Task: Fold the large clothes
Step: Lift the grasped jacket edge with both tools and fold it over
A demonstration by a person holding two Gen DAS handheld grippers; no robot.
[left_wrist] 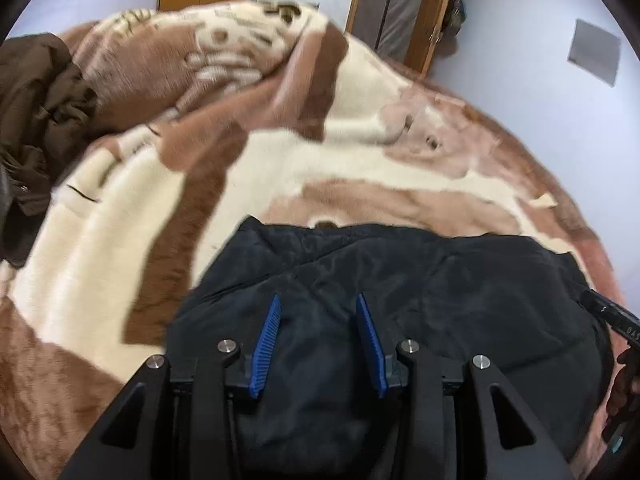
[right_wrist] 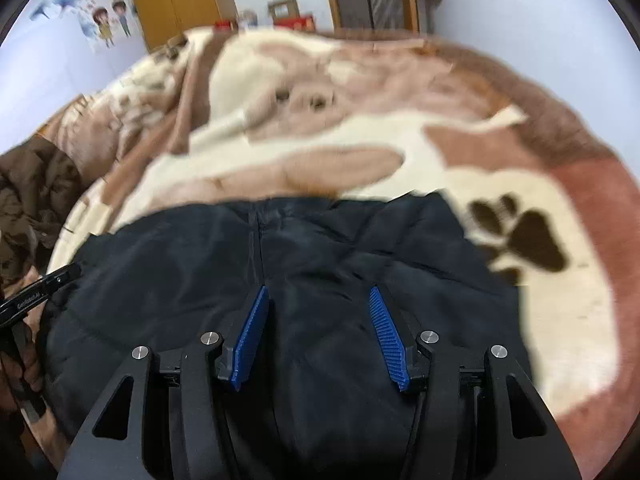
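Observation:
A black padded jacket (left_wrist: 440,280) lies in a compact, flattened bundle on the near part of a bed; in the right wrist view the jacket (right_wrist: 168,248) shows a seam running down its middle. My left gripper (left_wrist: 318,298) hovers over the jacket's left part, its blue pads apart with nothing pinched between them. My right gripper (right_wrist: 319,289) hovers over the jacket's right part, also open. Each view catches the other gripper's black body at its edge: the right one (left_wrist: 612,316) and the left one (right_wrist: 36,292), with a hand (right_wrist: 24,364) around its handle.
A brown-and-cream plush blanket (left_wrist: 280,160) with a paw print (right_wrist: 524,240) covers the bed. A crumpled brown jacket (left_wrist: 36,112) lies at the bed's left side. Behind the bed stand a wooden wardrobe (right_wrist: 180,4), a wooden-framed door (left_wrist: 400,8) and a pale wall.

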